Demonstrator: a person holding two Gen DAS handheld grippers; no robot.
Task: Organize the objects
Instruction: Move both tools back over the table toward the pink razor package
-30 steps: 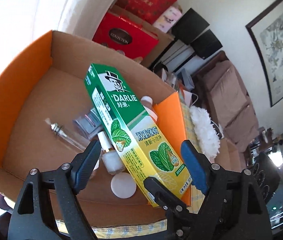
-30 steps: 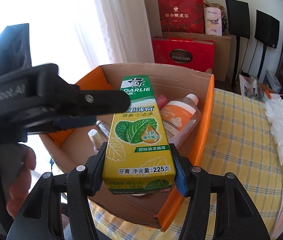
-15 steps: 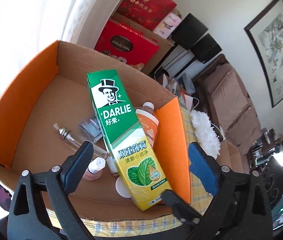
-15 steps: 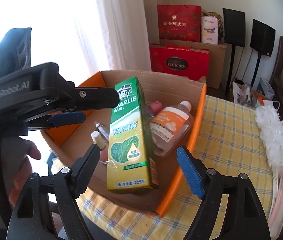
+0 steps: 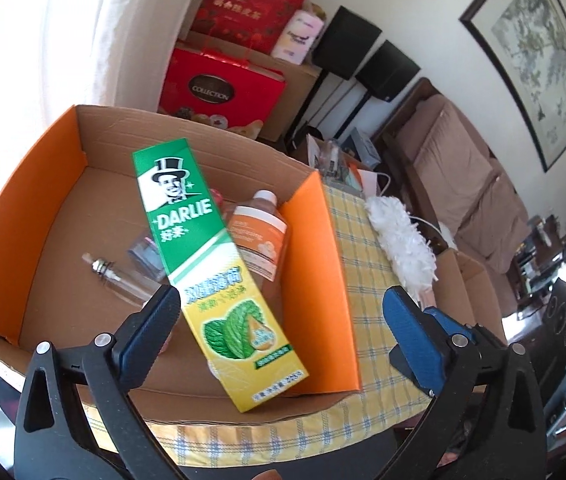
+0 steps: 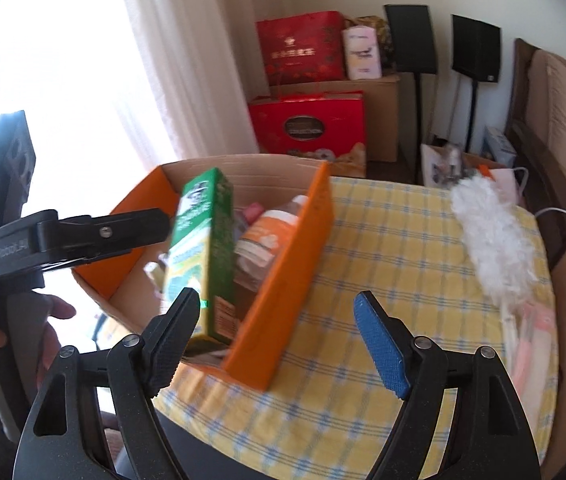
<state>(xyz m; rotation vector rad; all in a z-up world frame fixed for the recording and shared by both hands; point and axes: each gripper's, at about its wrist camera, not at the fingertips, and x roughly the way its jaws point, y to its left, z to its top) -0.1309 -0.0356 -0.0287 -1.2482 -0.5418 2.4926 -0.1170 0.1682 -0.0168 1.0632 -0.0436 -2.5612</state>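
Note:
A green and yellow Darlie toothpaste box (image 5: 211,264) leans inside the orange-lined cardboard box (image 5: 15,208), its low end on the near wall; it also shows in the right wrist view (image 6: 203,248). An orange-labelled bottle (image 5: 261,236), a clear spray vial (image 5: 117,280) and a small dark item (image 5: 145,254) lie beside it. My left gripper (image 5: 279,336) is open and empty, just before the box's near wall. My right gripper (image 6: 279,340) is open and empty, above the box's right wall (image 6: 287,280) and the tablecloth.
The box stands on a yellow checked tablecloth (image 6: 403,264). A white feather duster (image 6: 491,236) lies to the right on it. Red gift boxes (image 6: 307,128), brown cartons and black speakers (image 6: 411,40) stand behind. A sofa (image 5: 471,184) is at the right.
My right gripper has opened, let go of the toothpaste box and drawn back to the right. The toothpaste box now rests in the cardboard box. My left gripper has pulled back a little.

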